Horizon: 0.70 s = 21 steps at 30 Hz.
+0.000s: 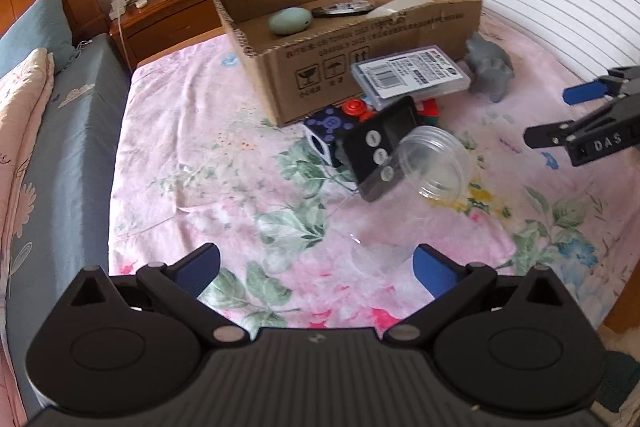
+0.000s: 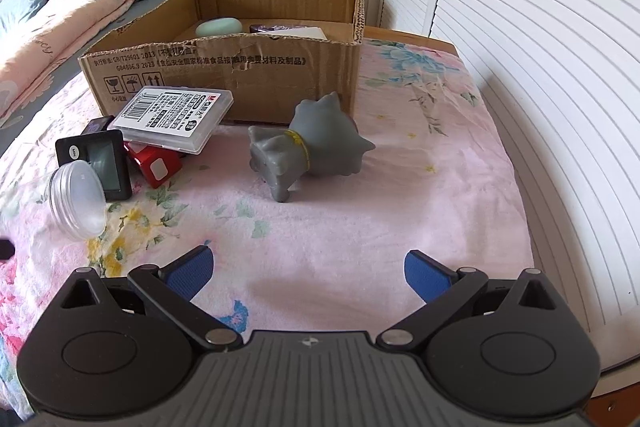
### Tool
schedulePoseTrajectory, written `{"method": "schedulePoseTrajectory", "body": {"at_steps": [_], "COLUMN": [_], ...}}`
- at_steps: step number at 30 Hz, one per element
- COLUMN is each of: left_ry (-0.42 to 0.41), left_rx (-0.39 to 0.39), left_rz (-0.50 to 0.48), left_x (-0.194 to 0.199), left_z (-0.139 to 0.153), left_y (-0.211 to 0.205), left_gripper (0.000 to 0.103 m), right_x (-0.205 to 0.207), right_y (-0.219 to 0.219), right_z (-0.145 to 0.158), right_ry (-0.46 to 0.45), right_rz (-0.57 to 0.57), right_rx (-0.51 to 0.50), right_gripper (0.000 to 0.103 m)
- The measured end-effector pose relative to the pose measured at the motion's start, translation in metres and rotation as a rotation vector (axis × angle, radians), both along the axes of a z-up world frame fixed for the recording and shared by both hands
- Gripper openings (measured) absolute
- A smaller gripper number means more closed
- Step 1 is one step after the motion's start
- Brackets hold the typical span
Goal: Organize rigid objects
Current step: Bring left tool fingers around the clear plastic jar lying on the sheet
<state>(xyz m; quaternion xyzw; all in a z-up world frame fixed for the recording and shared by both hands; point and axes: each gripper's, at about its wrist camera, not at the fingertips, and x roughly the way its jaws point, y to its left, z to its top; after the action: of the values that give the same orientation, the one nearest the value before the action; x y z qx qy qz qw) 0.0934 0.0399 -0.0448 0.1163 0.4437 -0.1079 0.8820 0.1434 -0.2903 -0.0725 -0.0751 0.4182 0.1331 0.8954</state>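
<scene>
Two blue-padded fingers of the left gripper (image 1: pixel 316 269) stand spread, holding nothing. Ahead of it a clear jar (image 1: pixel 434 165) lies tipped against a black timer (image 1: pixel 378 147); beyond, the cardboard box (image 1: pixel 384 67).

Right wrist view: right gripper (image 2: pixel 308 273) likewise spread and empty. Straight ahead stands a grey toy figure (image 2: pixel 308 149), just before the box; ahead-left, a clear plastic case (image 2: pixel 174 117) rests on a red cube (image 2: pixel 156 163).

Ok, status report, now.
Left gripper open, empty. Right gripper open, empty. Grey cat figurine outside cardboard box. Path clear.
</scene>
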Motion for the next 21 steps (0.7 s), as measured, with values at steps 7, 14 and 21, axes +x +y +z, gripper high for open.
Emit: {"method": "schedulePoseTrajectory", "body": {"at_steps": [7, 14, 21], "left_ry": [-0.012, 0.069, 0.090], "left_rx": [-0.023, -0.155, -0.107], "left_rz": [0.067, -0.031, -0.027], "left_x": [0.013, -0.006, -0.010], "left_z": [-0.008, -0.010, -0.029], "left_y": [0.012, -0.005, -0.037], "left_gripper": [0.102, 0.102, 0.103], "right_x": [-0.001, -0.005, -0.011], "right_y": [0.002, -0.001, -0.009], "right_z": [-0.005, -0.009, -0.009], "right_ry": [0.018, 0.014, -0.001], "right_rz": [0.010, 0.031, 0.049], "right_rx": [-0.003, 0.018, 0.042], "right_gripper": [0.103, 0.103, 0.103]}}
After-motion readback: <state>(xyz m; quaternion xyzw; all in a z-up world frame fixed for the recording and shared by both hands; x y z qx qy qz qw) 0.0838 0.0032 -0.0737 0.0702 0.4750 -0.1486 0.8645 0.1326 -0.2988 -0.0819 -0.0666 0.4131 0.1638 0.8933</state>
